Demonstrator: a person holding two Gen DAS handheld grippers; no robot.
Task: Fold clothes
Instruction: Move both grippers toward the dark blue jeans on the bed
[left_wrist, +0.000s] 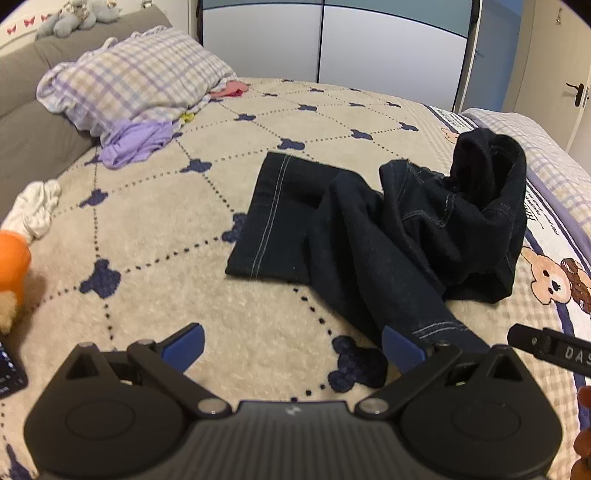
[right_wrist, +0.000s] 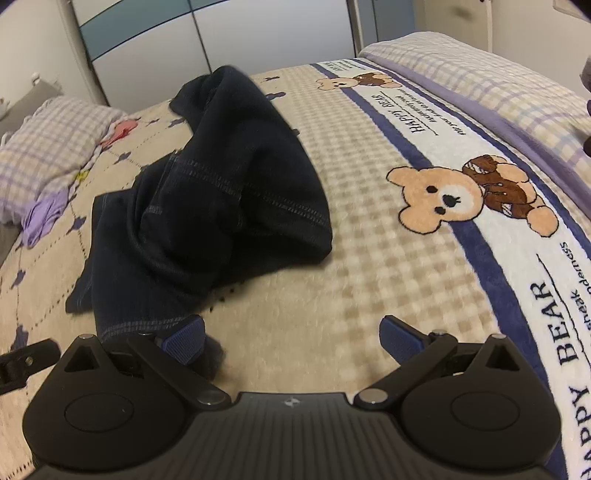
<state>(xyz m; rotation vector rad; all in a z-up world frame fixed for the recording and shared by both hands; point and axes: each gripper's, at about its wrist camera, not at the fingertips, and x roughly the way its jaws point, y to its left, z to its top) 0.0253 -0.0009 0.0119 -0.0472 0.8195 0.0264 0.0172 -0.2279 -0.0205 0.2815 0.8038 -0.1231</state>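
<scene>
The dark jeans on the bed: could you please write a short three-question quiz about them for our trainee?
1. True or false: the dark jeans are folded into a neat flat stack.
2. Multiple choice: the left gripper and the right gripper are: A) both open and holding nothing, B) both shut on the jeans, C) one open, one shut.
3. Fill the gap: in the left wrist view, the lilac garment lies against the checked ____.

Key
1. False: they lie crumpled on the blanket, one leg flat and the waist end bunched up.
2. A.
3. pillow.
</scene>
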